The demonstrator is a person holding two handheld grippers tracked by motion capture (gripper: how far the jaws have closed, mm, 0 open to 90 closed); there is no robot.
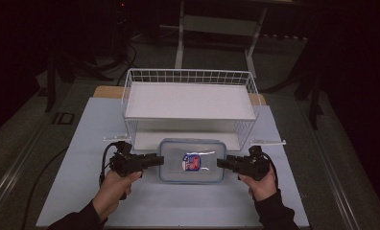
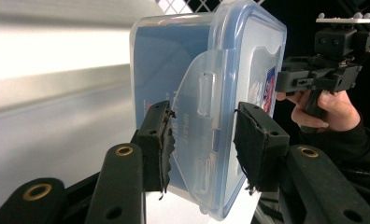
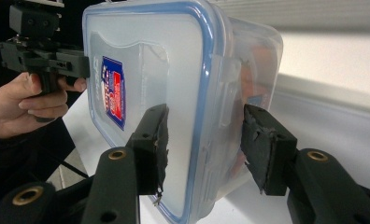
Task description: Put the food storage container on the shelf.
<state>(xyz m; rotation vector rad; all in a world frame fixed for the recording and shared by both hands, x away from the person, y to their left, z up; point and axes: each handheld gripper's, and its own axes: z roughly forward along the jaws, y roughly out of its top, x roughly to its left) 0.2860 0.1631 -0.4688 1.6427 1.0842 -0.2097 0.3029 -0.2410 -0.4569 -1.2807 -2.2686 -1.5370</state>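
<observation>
Two-handed lift in hand: left gripper [image 1: 155, 160] and right gripper [image 1: 222, 163] each pinch an end of the lidded plastic container [image 1: 192, 161], near side of the white wire rack [image 1: 190, 76]; next, probably level carry toward a shelf, both grips matched.

High cam sits above the person's side, looks fwd and down over the table [image 1: 63, 191]. Each gripper cam rides close behind its jaws, facing inward; both share the clear box [image 2: 211, 93] w/ high cam.
</observation>
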